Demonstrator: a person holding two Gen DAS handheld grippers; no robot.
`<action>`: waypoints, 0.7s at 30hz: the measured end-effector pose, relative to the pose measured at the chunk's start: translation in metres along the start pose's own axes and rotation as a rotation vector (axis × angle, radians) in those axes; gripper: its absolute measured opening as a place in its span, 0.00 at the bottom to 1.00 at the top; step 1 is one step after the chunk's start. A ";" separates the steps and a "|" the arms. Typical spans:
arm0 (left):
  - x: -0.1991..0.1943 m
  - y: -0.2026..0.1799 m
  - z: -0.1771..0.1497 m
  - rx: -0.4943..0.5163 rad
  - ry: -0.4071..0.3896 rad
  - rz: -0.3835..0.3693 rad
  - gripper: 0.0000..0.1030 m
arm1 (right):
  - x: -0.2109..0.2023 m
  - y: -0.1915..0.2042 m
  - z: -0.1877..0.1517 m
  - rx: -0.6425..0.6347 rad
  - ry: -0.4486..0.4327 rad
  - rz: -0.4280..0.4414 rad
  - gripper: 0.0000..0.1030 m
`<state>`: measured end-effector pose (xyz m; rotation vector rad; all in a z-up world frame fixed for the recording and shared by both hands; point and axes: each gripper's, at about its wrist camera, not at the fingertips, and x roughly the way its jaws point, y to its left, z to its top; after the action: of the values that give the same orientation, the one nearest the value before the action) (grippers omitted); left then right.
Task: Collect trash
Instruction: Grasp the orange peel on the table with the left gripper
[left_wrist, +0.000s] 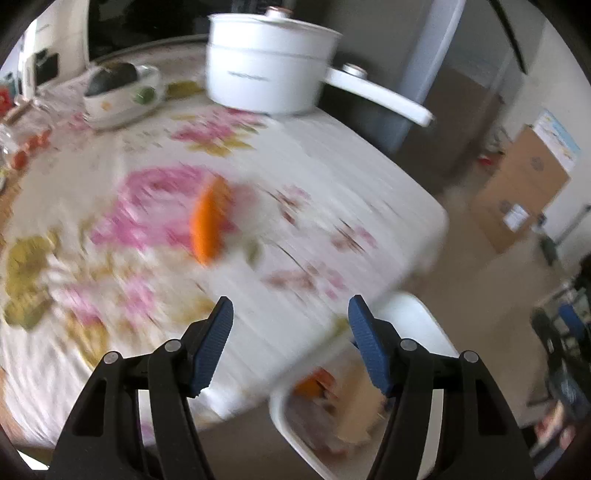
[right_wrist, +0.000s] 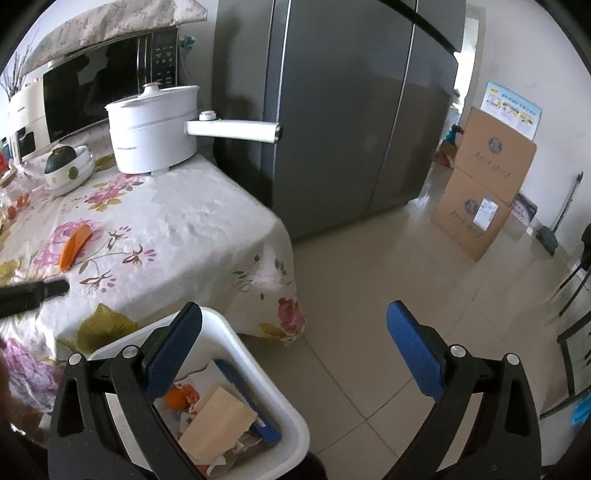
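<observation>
An orange peel (left_wrist: 209, 220) lies on the floral tablecloth (left_wrist: 325, 192), ahead of my left gripper (left_wrist: 290, 314), which is open and empty above the table's near edge. The left wrist view is motion-blurred. The peel also shows in the right wrist view (right_wrist: 75, 246), with the left gripper's dark tip (right_wrist: 55, 287) just short of it. My right gripper (right_wrist: 294, 317) is open and empty, over a white trash bin (right_wrist: 258, 373) on the floor beside the table. The bin holds brown paper (right_wrist: 218, 424), an orange piece (right_wrist: 173, 398) and other scraps. The bin also shows in the left wrist view (left_wrist: 417, 317).
A white electric pot (right_wrist: 155, 129) with a long handle stands at the table's far corner. A bowl with a dark squash (right_wrist: 68, 166) is left of it. A microwave (right_wrist: 99, 81), a grey fridge (right_wrist: 351, 110) and cardboard boxes (right_wrist: 484, 192) stand behind.
</observation>
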<state>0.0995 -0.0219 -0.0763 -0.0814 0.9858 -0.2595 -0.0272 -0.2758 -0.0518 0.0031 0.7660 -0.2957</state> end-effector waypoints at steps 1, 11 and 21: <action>0.003 0.007 0.009 -0.005 -0.009 0.023 0.62 | 0.002 0.002 0.000 -0.003 0.008 0.005 0.93; 0.046 0.053 0.057 -0.100 -0.002 0.105 0.62 | 0.016 0.022 0.001 -0.054 0.034 0.000 0.93; 0.080 0.050 0.055 -0.078 0.041 0.145 0.57 | 0.020 0.038 0.003 -0.083 0.047 0.024 0.93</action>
<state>0.1966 0.0037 -0.1206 -0.0759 1.0371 -0.0902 -0.0016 -0.2446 -0.0672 -0.0590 0.8235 -0.2418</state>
